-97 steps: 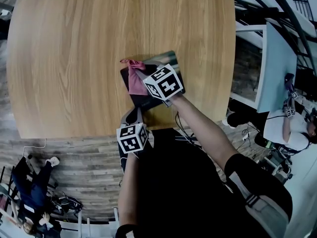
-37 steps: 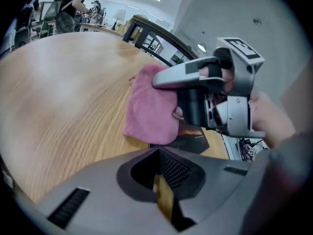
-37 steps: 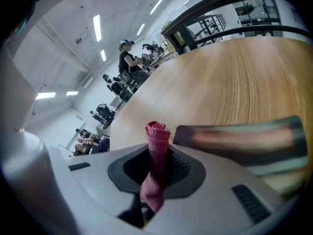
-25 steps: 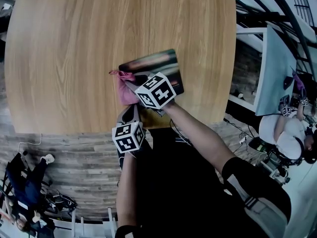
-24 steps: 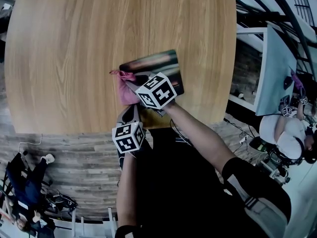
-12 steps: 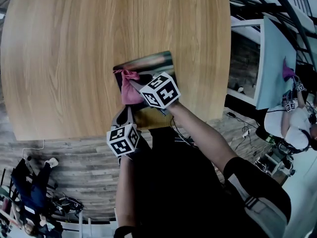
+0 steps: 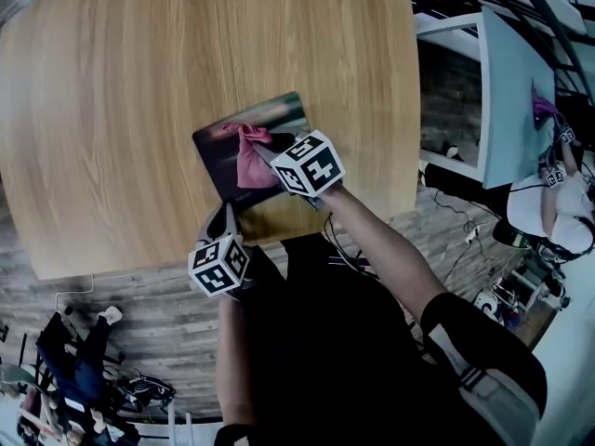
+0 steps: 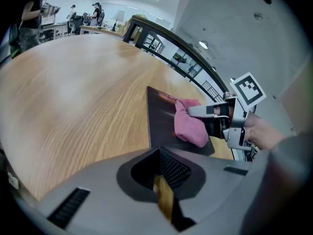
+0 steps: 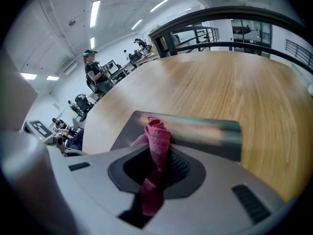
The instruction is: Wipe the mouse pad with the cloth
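As the right tool [image 7: 267, 153] clamps the cloth [image 7: 249, 162] on the mouse pad [image 7: 217, 153], wiping seems underway; sweep onward. Left tool [image 7: 223, 219] closed, idle.

Bright, even indoor light comes from ceiling strip lamps [image 9: 95, 12] far behind. Shadows on the wooden table [image 7: 186, 54] are weak. In the right gripper view the mouse pad [image 9: 195, 129] carries a pale band of glare, and the cloth [image 9: 157, 131] near the lens looks soft. All views bend strongly at the edges, with dark corners.
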A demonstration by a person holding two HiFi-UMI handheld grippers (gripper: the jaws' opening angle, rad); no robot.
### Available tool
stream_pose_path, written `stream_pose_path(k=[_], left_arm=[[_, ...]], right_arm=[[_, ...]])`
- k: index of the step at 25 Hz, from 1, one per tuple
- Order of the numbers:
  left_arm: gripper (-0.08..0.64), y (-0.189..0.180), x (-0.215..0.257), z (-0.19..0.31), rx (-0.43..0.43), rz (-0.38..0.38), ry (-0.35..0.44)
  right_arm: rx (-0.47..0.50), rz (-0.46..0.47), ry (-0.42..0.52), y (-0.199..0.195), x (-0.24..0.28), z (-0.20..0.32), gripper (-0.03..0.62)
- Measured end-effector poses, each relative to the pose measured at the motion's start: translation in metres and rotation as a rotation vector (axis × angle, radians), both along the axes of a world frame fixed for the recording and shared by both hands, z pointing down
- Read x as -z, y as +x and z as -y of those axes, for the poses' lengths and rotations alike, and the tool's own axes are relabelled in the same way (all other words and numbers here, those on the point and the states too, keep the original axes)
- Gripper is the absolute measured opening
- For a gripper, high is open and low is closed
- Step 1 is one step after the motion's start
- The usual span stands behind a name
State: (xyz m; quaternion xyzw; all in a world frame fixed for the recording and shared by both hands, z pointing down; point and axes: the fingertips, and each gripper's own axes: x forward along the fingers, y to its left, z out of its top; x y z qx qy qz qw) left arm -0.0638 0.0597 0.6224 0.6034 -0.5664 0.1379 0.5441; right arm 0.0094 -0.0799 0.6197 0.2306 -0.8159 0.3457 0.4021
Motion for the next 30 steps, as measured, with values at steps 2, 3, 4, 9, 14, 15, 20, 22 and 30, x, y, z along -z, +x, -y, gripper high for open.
stream_pose_path(k=[2, 3, 4, 9, 14, 15, 20, 22, 30], left_arm=[[0.023, -0.001, 0.0, 0.0, -0.003, 0.007, 0.0], [0.023, -0.001, -0.001, 0.0, -0.004, 0.01, 0.0], [0.023, -0.001, -0.001, 0.0, -0.005, 0.012, -0.001], [0.023, -0.001, 0.0, 0.0, -0.01, 0.017, -0.003], [0.023, -0.002, -0.001, 0.0, -0.01, 0.014, -0.005], [0.023, -0.001, -0.001, 0.0, -0.01, 0.015, -0.005], [0.023, 0.0, 0.0, 0.0, -0.012, 0.021, -0.005], [0.023, 0.0, -0.001, 0.001, -0.018, 0.022, -0.004], [0.023, -0.003, 0.005, 0.003, -0.08, 0.028, -0.032]], right_arm=[[-0.015, -0.009, 0.009, 0.011, 0.0, 0.004, 0.069], [-0.023, -0.014, 0.013, 0.016, -0.001, 0.005, 0.069], [-0.031, -0.018, 0.017, 0.022, -0.001, 0.007, 0.069], [-0.072, -0.049, 0.038, 0.051, -0.001, 0.017, 0.069], [-0.115, -0.078, 0.055, 0.079, -0.001, 0.025, 0.069], [-0.127, -0.079, 0.054, 0.084, -0.001, 0.026, 0.069], [-0.18, -0.091, 0.056, 0.106, 0.0, 0.033, 0.069], [-0.19, -0.108, 0.067, 0.112, 0.0, 0.036, 0.07], [-0.269, -0.096, 0.092, 0.132, 0.024, 0.041, 0.069]])
